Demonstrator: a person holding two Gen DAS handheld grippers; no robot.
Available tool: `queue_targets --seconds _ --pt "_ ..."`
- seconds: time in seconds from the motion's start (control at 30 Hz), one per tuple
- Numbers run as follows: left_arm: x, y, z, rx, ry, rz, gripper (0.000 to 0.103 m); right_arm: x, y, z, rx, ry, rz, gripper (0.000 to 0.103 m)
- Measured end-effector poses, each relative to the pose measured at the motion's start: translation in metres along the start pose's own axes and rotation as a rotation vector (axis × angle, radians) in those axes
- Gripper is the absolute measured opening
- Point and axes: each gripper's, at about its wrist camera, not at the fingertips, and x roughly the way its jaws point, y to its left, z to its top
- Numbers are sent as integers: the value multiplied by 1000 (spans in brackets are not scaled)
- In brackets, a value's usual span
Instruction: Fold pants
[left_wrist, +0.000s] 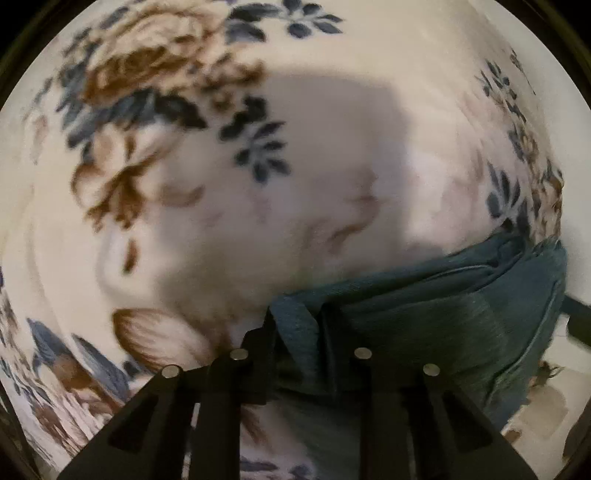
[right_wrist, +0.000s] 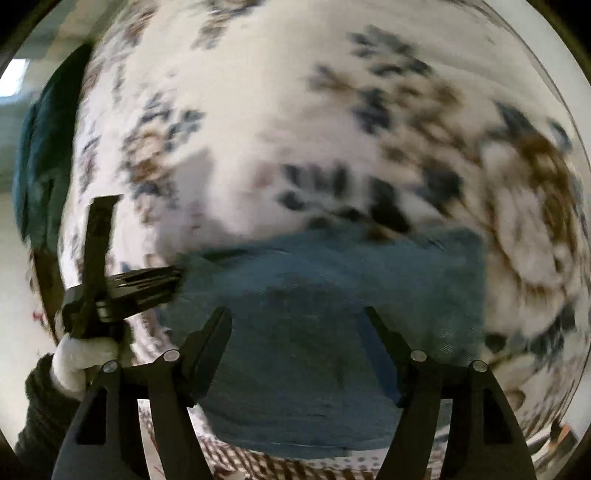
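Observation:
The teal pants (right_wrist: 325, 295) lie folded in a thick bundle on a white floral blanket (right_wrist: 258, 129). In the left wrist view my left gripper (left_wrist: 295, 317) is shut on the left corner of the pants (left_wrist: 424, 306), cloth pinched between its fingers. In the right wrist view my right gripper (right_wrist: 295, 314) is open, its fingers spread wide just above the pants. The left gripper also shows in the right wrist view (right_wrist: 177, 277), at the bundle's left edge, held by a white-gloved hand (right_wrist: 81, 354).
The blanket (left_wrist: 184, 221) has blue and brown flowers and covers the whole surface. More teal cloth (right_wrist: 40, 158) hangs at the far left edge of the right wrist view. The right wrist view is blurred.

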Motion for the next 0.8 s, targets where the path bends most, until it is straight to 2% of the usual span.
queue_targets --seconds 0.03,0.07,0.2,0.27,0.3,0.37,0.4,0.43,0.47,0.5,0.53,0.6,0.67,0.73,0.77,0.8 --pt "1 3 -3 9 -15 14 21 0 -8 -3 2 -32 5 73" --pt "4 8 -4 3 -19 -12 21 2 -18 -5 -4 -57 8 74" --pt "2 15 3 -74 -11 -88 21 16 -41 -10 2 68 81 77" --pt "-11 21 5 -135 -19 -178 21 12 -38 -11 -42 52 58 77" --pt "-22 25 3 -156 -49 -227 21 8 -34 -12 -74 46 38 77" --pt "-47 29 0 -168 -114 -317 31 0 -34 -12 -81 40 42 77" --pt "-60 28 -2 -168 -130 -436 41 -10 -42 -10 -66 42 55 77" --pt "-64 25 -1 -168 -120 -495 48 -12 -46 -10 -40 54 74 77" --pt "-64 15 2 -146 -95 -529 60 -15 -50 -10 -22 63 90 77" --pt "-61 3 4 -112 -75 -532 63 -16 -54 -9 0 69 106 77" --pt "-53 -7 9 -82 -36 -504 63 -16 -55 -8 7 71 108 77" --pt "-23 -31 23 -19 72 -440 63 -17 -53 -7 3 68 88 77" --pt "-6 -34 21 -3 114 -419 61 -15 -49 -7 -1 73 86 77" --pt "-2 -39 24 4 118 -479 37 -13 -45 -7 0 81 88 77" --pt "-4 -45 26 25 108 -498 29 -12 -43 -7 -8 82 89 77" --pt "-7 -47 21 43 96 -483 22 -10 -40 -6 -14 79 78 77"
